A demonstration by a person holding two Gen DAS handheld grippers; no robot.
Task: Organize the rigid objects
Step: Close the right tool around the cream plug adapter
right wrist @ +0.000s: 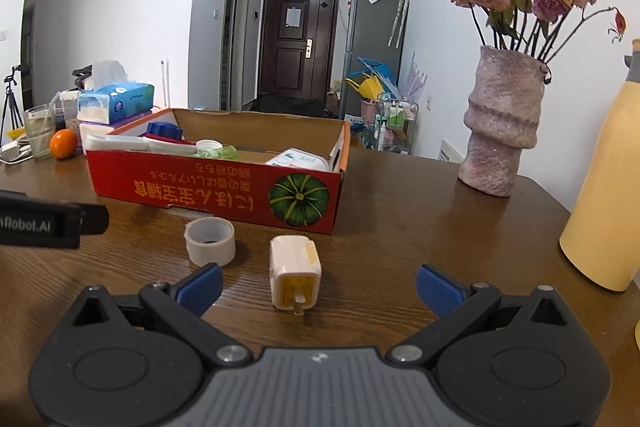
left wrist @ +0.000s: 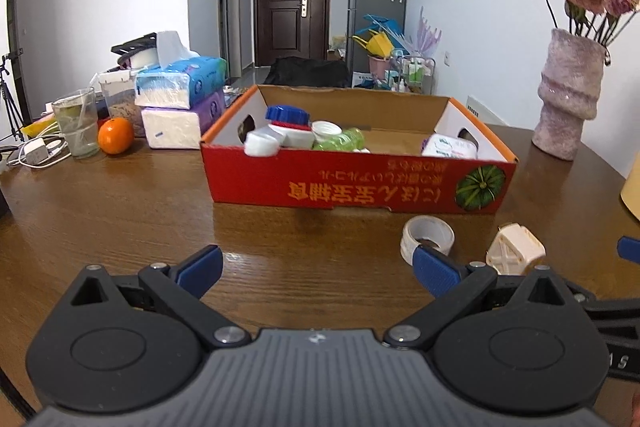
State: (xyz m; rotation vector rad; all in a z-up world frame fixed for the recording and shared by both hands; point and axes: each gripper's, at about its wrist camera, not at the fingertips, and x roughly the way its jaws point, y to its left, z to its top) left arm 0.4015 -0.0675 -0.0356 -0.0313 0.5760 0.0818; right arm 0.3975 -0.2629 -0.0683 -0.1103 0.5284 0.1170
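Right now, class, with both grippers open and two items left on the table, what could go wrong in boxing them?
1. The plug adapter lies prong-forward between the right gripper; a bad pinch may twist it.
2. The tape roll sits close beside it and may get knocked.
3. The red box is crowded on its left side; drops there may bounce out.

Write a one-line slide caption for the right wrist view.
Open right gripper faces a cream plug adapter on the brown wooden table, beside a grey tape roll before the red cardboard box.

Left claw (left wrist: pixel 318 273) & right claw (right wrist: pixel 318 285): black linkages, blue ribbed pads, silver pivot screws, grey ridged body.
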